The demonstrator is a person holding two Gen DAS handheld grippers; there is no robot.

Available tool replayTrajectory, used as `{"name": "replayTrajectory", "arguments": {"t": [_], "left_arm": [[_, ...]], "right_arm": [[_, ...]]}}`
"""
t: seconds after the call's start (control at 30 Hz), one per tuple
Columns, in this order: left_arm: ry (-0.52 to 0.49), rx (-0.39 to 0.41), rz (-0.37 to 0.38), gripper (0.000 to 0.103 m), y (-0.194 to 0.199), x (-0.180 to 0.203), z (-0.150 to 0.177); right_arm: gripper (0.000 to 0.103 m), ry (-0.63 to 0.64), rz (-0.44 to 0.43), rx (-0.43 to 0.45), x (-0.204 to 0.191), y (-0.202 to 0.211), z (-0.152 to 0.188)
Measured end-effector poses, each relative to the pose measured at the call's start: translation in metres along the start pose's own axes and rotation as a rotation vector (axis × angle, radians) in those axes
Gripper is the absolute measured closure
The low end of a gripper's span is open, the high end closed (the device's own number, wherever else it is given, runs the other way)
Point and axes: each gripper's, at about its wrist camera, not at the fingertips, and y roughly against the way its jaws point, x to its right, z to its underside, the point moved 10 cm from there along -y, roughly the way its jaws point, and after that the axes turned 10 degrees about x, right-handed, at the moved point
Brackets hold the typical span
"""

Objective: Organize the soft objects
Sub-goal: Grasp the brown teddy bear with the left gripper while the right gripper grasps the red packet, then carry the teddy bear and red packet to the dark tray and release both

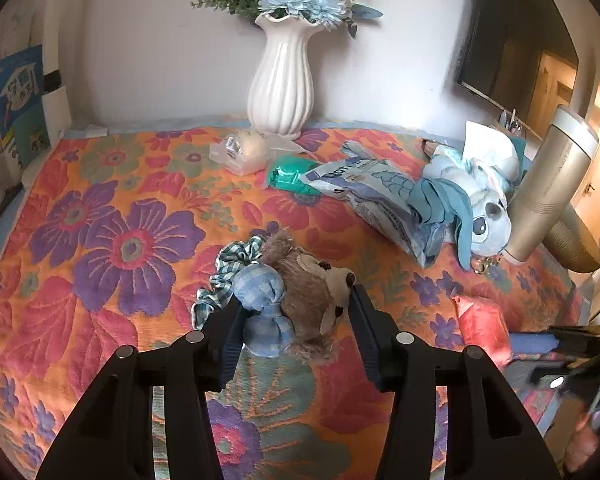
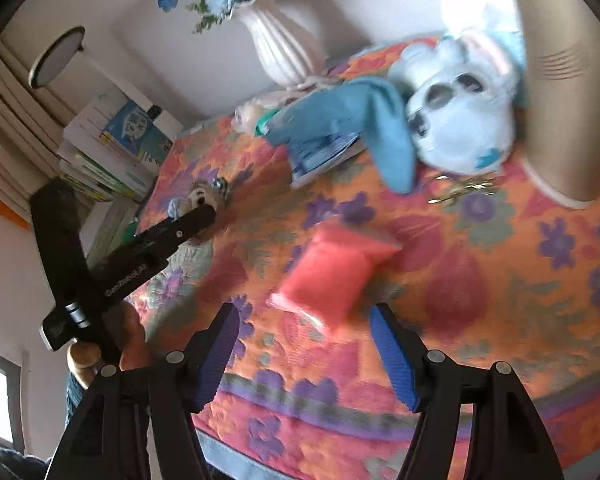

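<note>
A brown plush bear [image 1: 312, 296] with a blue checked bow [image 1: 262, 308] lies on the floral cloth beside a green checked scrunchie [image 1: 224, 276]. My left gripper [image 1: 294, 304] is open, its fingers on either side of the bear and bow. A light blue plush toy [image 1: 484, 208] lies at the right on a blue-white packet [image 1: 376, 196]; it also shows in the right wrist view [image 2: 456, 116]. A red soft pouch [image 2: 336, 276] lies just ahead of my right gripper [image 2: 304, 320], which is open and empty. The pouch also shows in the left wrist view [image 1: 482, 328].
A white vase [image 1: 282, 80] with blue flowers stands at the back by the wall. A clear plastic box [image 1: 244, 150] and a green packet [image 1: 286, 176] lie before it. A tall metallic cylinder [image 1: 552, 184] stands at the right. Books [image 2: 116, 148] are stacked at the left.
</note>
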Motion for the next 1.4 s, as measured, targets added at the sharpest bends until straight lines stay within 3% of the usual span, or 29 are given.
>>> {"name": "replayTrajectory", "arguments": {"t": [0.13,0.27,0.4,0.5,0.63,0.8,0.97,1.2,1.4], "left_arm": [[0.017,0.004,0.001,0.055,0.001,-0.001,-0.001],[0.019,0.003,0.002,0.055,0.000,-0.001,0.000],[0.021,-0.002,0.002,0.055,-0.001,-0.001,0.001],[0.019,-0.008,0.002,0.055,-0.002,-0.001,0.001],[0.014,-0.007,-0.003,0.057,-0.002,-0.001,0.001],[-0.037,0.001,0.024,0.058,0.006,0.020,0.003],[-0.055,0.009,0.127,0.058,0.020,0.072,0.005],[-0.206,0.056,0.275,0.058,0.039,0.178,-0.017],[-0.334,0.109,0.333,0.058,0.043,0.265,-0.032]], "right_arm": [[0.037,0.129,0.160,0.014,-0.013,-0.021,-0.007],[0.036,0.220,0.266,0.033,-0.020,-0.038,-0.012],[0.046,0.342,0.348,0.088,-0.020,-0.039,-0.006],[0.062,0.366,0.318,0.114,-0.028,-0.037,-0.003],[0.064,0.383,0.252,0.109,-0.036,-0.021,0.012],[0.064,0.384,0.264,0.165,-0.027,0.017,0.006],[0.064,0.285,0.303,0.233,0.012,0.069,-0.014],[0.064,0.102,0.365,0.342,0.084,0.154,-0.037],[0.064,0.006,0.413,0.437,0.141,0.215,-0.051]]}}
